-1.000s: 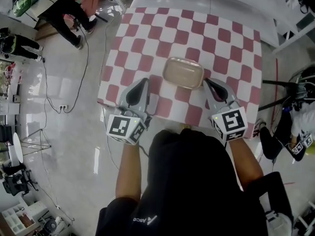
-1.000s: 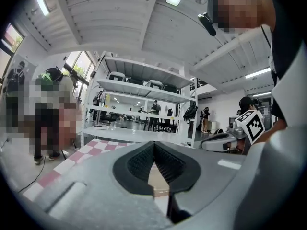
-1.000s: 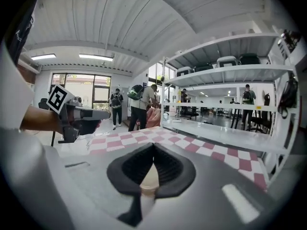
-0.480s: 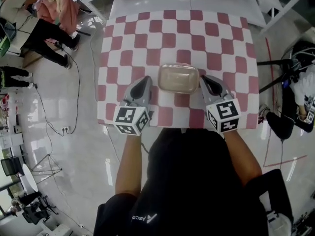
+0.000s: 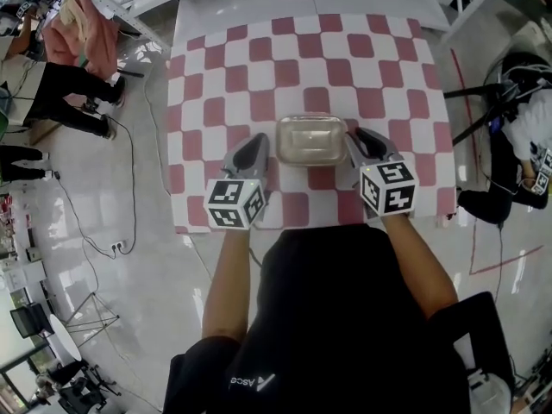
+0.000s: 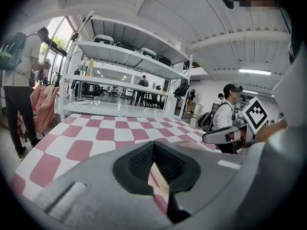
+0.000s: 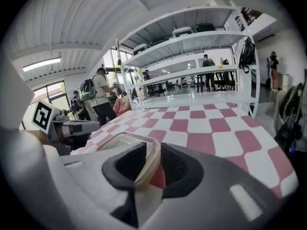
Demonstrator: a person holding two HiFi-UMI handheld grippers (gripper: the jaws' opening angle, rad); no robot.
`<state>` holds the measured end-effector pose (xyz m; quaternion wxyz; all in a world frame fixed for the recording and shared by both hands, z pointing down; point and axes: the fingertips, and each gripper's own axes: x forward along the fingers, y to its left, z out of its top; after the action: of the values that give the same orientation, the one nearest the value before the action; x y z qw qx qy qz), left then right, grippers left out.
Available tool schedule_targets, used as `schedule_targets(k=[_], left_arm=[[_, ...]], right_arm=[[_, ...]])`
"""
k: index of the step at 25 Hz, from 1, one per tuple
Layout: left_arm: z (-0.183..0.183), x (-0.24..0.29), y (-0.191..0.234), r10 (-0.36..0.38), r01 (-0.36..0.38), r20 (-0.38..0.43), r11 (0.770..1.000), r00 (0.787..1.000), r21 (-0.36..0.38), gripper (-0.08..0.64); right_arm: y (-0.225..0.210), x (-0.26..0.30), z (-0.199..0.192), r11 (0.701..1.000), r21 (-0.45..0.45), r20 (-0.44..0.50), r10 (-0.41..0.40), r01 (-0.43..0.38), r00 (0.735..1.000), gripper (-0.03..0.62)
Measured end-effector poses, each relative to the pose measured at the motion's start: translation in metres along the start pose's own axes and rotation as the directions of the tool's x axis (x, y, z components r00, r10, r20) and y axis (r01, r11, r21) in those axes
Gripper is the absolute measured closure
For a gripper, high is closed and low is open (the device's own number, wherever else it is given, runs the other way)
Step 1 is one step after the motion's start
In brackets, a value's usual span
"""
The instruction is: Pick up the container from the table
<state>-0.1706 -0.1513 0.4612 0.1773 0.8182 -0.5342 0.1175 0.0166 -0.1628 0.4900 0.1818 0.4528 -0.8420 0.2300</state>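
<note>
A pale, translucent lidded container [image 5: 311, 140] sits on the red-and-white checked table [image 5: 285, 50], near its front edge. My left gripper [image 5: 259, 142] lies just left of it, shut with nothing between its pads [image 6: 153, 145]. My right gripper [image 5: 354, 134] lies against the container's right side. In the right gripper view the container's [image 7: 122, 140] rim corner stands in the narrow gap of the right gripper [image 7: 152, 150]. A strip of red table shows beside the rim, so the pads are not pressing on it. Each gripper sees the other across the container: the right gripper [image 6: 225, 135], the left gripper [image 7: 72, 127].
A white shelving rack [image 6: 120, 56] stands beyond the table's far edge. People [image 5: 78, 84] stand on the floor to the left, with cables [image 5: 138, 171] trailing there. A black stand [image 5: 483, 102] and bags sit to the right.
Both grippers came down and moved forward, from the table's front edge to either side of the container. The right gripper rolled. The container has stayed in place on the table.
</note>
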Motion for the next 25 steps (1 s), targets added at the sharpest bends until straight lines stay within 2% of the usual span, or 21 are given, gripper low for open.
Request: schedule_targets(k=[5,12,18,21,23,25], left_arm=[[-0.005,0.004,0.002,-0.028,0.028,-0.012,1.000,1.000,-0.002,0.549],[-0.007,0.006,0.005,-0.068,0.067,-0.009,0.997,0.998,-0.022,0.549],[-0.004,0.005,0.006,-0.116,0.118,0.024,0.987,0.993,-0.112,0.549],[0.003,0.000,0.004,-0.167,0.177,0.061,0.961,0.984,-0.215,0.531],[0.006,-0.001,-0.002,-0.225,0.237,0.074,0.927,0.971,-0.291,0.398],[0.004,-0.001,-0.009,-0.276,0.282,0.069,0.890,0.959,-0.359,0.350]], right_arm=[[-0.004,0.012,-0.012,0.995,0.098,-0.048,-0.013,0.018,0.999,0.494],[-0.004,0.019,-0.020,0.989,0.141,-0.072,-0.033,0.043,0.997,0.532],[-0.008,0.019,-0.021,0.983,0.163,-0.061,-0.075,0.084,0.995,0.561],[-0.011,0.019,-0.021,0.979,0.184,-0.062,-0.081,0.091,0.995,0.566],[-0.011,0.019,-0.021,0.977,0.195,-0.061,-0.082,0.092,0.995,0.566],[-0.013,0.019,-0.021,0.973,0.212,-0.058,-0.080,0.091,0.995,0.566]])
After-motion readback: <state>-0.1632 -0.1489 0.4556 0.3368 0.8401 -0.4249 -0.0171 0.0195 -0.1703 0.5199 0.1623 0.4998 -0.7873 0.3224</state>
